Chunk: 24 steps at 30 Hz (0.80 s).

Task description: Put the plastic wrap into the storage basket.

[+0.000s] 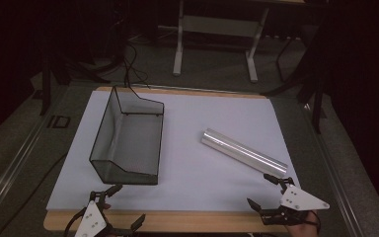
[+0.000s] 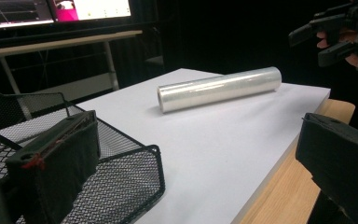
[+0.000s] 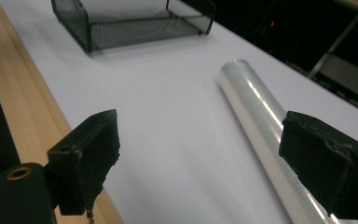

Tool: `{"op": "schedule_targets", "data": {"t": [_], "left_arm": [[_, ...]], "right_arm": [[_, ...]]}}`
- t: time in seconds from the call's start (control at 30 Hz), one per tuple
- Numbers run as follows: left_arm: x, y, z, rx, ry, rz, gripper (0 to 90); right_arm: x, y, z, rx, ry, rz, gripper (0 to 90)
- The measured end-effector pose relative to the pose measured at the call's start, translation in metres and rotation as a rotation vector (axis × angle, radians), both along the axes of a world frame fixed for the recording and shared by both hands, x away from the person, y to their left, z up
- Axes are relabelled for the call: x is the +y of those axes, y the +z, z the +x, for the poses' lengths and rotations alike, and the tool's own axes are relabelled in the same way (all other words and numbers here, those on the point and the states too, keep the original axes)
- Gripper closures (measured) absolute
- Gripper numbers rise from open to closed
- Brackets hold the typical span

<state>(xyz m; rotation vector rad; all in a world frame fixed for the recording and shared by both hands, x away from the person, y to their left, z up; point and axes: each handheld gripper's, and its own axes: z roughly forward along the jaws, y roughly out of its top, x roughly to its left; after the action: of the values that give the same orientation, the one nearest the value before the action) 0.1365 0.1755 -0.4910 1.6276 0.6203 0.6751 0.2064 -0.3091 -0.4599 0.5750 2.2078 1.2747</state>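
Right gripper view: right gripper jaws wide apart, empty. Roll of clear film lies on white sheet, near end just beside outer finger. Advice: straddle roll squarely, close mid-barrel; likely slippery. Glossy, translucent, long cylinder. Left gripper open, empty, by mesh basket.
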Motion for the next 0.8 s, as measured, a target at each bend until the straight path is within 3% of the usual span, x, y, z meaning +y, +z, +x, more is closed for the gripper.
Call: {"op": "schedule_targets", "data": {"t": [0.37,0.67,0.77,0.8], "left_arm": [[-0.004,-0.003,-0.001,-0.016,-0.032,-0.023,0.3],[-0.006,-0.003,-0.002,-0.015,-0.045,-0.032,0.2],[-0.006,-0.003,-0.001,-0.014,-0.046,-0.034,0.2],[-0.005,-0.003,-0.001,-0.011,-0.045,-0.037,0.2]], "right_arm": [[0.003,0.012,0.004,0.101,0.057,-0.043,10.8],[0.009,0.027,0.009,0.126,0.121,-0.071,10.1],[0.011,0.031,0.011,0.113,0.123,-0.087,10.0],[0.015,0.038,0.012,0.093,0.144,-0.117,9.7]]}}
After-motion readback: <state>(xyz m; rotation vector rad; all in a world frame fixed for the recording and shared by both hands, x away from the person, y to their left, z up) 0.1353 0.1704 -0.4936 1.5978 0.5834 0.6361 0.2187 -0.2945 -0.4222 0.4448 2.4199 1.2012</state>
